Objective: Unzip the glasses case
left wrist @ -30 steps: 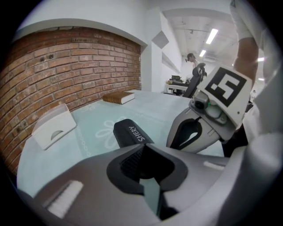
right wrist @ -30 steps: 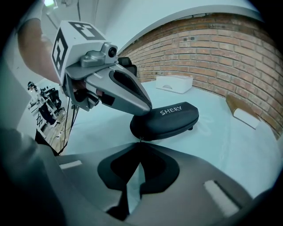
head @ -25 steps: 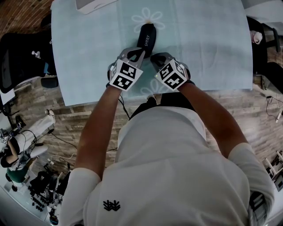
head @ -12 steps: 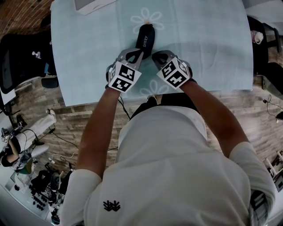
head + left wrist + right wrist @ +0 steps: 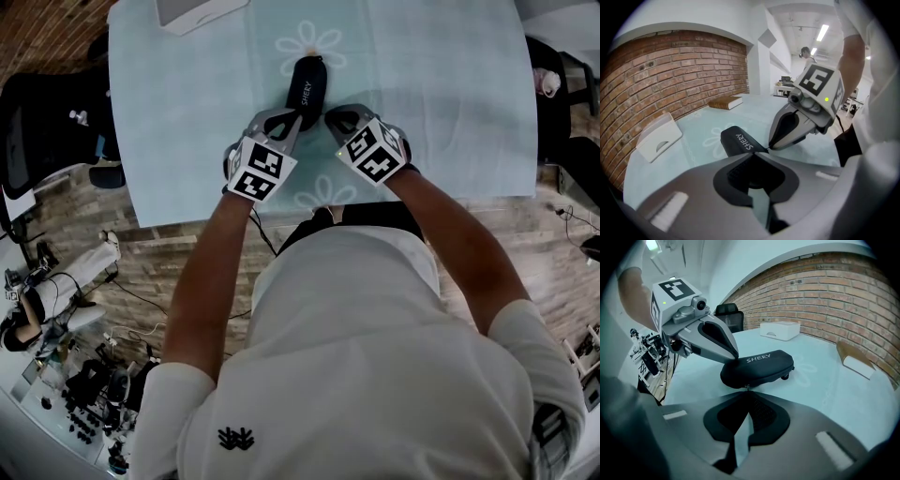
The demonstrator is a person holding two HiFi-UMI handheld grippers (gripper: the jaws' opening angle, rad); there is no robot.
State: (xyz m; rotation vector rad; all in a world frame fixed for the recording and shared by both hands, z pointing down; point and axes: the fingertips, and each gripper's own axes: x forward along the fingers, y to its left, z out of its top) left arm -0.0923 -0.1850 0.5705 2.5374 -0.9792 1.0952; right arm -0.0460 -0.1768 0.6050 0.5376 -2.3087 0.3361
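- Movement over the last second is small: the two marker cubes have drawn a little apart in the head view, and the near end of the glasses case (image 5: 306, 84) has swung slightly toward the left side
- Left claw (image 5: 752, 155) is closed, its tip pressed on the near end of the case and pinning it to the table (image 5: 441, 84)
- Right claw (image 5: 747, 391) is also closed, its tip at the case's side seam; a small metal zip pull (image 5: 746, 387) sits right at that tip and seems to be pinched, though it is too small to be sure
- Seam along the case looks shut all the way round in the right gripper view, so the slight spreading reads as the start of the pull, not progress: the zip has yet to run
- Case lies flat near the table's front middle, lettering up, just below a white flower print (image 5: 312, 42)
- Cloth on the table is pale teal; a white box (image 5: 192, 9) sits at the far left corner and a book (image 5: 725, 102) lies well apart from the case
- Room has a brick wall (image 5: 670, 70), a black office chair (image 5: 727, 310) and a plank floor (image 5: 159, 253)
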